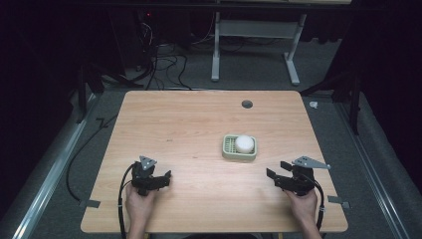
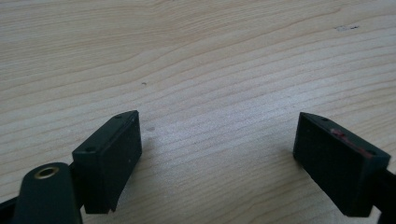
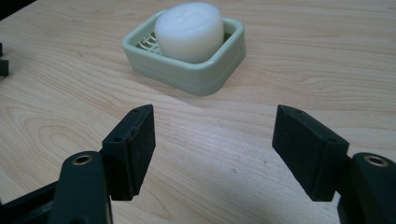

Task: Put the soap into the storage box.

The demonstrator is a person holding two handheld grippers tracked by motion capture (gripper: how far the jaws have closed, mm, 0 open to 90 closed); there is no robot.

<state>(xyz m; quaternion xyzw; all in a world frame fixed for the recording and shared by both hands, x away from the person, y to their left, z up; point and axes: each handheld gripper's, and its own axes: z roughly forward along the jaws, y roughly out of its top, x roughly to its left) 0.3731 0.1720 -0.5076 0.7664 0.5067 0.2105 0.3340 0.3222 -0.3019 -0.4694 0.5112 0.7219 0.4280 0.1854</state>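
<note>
A pale green soap dish [image 1: 227, 152] stands on the wooden table [image 1: 189, 124], right of centre, and a round white soap bar [image 1: 244, 143] lies in it. My left gripper [image 1: 166, 178] rests near the front left, held by a hand, its jaws open over bare wood [image 2: 219, 119]. My right gripper [image 1: 276, 170] sits near the front right, open with nothing between its jaws [image 3: 215, 112]. In the right gripper view the soap dish [image 3: 196, 77] and the soap bar [image 3: 189, 30] lie a short way ahead of the jaws.
A dark round grommet [image 1: 247, 104] sits near the table's far edge. Grey tape strips mark the front corners [image 1: 89, 203]. Beyond the table are cables and a white desk frame [image 1: 254, 30] on the floor.
</note>
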